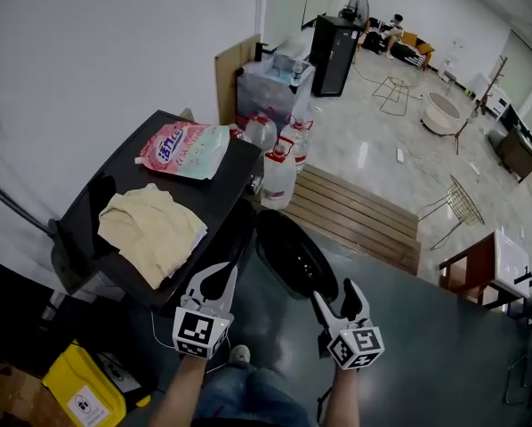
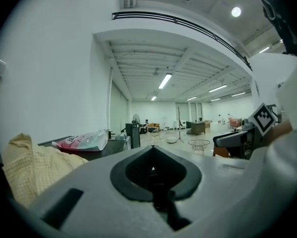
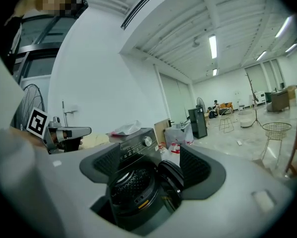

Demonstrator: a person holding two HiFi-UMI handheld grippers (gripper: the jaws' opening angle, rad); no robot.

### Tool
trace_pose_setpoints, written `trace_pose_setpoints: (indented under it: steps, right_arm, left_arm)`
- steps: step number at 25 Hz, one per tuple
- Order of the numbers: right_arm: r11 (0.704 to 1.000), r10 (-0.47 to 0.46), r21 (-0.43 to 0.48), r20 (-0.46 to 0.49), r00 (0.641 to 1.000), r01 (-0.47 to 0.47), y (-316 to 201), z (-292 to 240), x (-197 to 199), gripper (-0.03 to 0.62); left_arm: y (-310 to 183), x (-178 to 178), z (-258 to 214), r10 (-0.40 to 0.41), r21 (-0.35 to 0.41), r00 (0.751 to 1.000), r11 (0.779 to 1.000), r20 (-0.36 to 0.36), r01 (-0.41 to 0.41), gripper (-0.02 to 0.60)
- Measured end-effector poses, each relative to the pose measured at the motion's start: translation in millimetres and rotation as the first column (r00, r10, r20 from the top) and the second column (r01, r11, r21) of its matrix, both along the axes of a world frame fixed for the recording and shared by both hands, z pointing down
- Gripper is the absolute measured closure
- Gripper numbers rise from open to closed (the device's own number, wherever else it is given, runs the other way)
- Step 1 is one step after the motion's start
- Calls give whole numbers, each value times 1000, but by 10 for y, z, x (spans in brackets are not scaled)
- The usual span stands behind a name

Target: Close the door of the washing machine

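A black front-loading washing machine (image 1: 214,194) stands at the left of the head view. Its round dark door (image 1: 293,254) is swung open toward the floor side. In the right gripper view I look into the drum opening (image 3: 131,182), with the door (image 3: 172,176) ajar at its right. My left gripper (image 1: 220,274) is shut with nothing in it and hangs beside the machine's front corner; its jaws (image 2: 152,148) meet at the tip. My right gripper (image 1: 337,299) stands open just below the door, apart from it, and frames the machine (image 3: 148,167).
A yellow cloth (image 1: 150,225) and a pink detergent bag (image 1: 184,149) lie on the machine's top. Water bottles (image 1: 279,172) stand behind the door, next to a wooden platform (image 1: 355,212). A yellow box (image 1: 79,390) sits at the lower left. A wire chair (image 1: 457,205) stands to the right.
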State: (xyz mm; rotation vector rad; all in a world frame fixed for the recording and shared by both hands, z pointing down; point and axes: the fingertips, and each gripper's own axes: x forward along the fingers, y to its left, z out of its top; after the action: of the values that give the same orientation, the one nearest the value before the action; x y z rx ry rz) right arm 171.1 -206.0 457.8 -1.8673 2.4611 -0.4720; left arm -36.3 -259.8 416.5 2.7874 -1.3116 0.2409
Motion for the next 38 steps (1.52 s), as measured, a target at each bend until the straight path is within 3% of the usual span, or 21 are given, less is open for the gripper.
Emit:
trace_pose_setpoints:
  steps: [12,17,22,29,32,38]
  right_arm:
    - [992,-2,-128,8,1000,3,-40,643,315,224]
    - [983,-13,-183,-29,999,8,-54,1267,523,235]
    - [977,-28,-215,-70,997,12,-52,2147,817,255]
    - [968,-57,-251,-134,989,21,-135,3180,1402,338]
    - [959,-135,-267,-148,980,92,-206,3393,1469,380]
    - [940,-249,-279,-169,954,196,-369,3470,1384,462]
  left_arm:
    - [-97,176,397,20,-75,998,997,52,-16,580]
    - [-153,294,817,50,-92,998,995,44,-45,580]
    - [-199,469,1664,94,-119,993,989,67,-86,580]
    - [-164,786,2667,161,-162,985,975,63,-149,580]
    - [-107,919,2785,167,-164,985,973,29,-160,580]
    - [-5,954,2879,169,-179,985,971,29,-161,580]
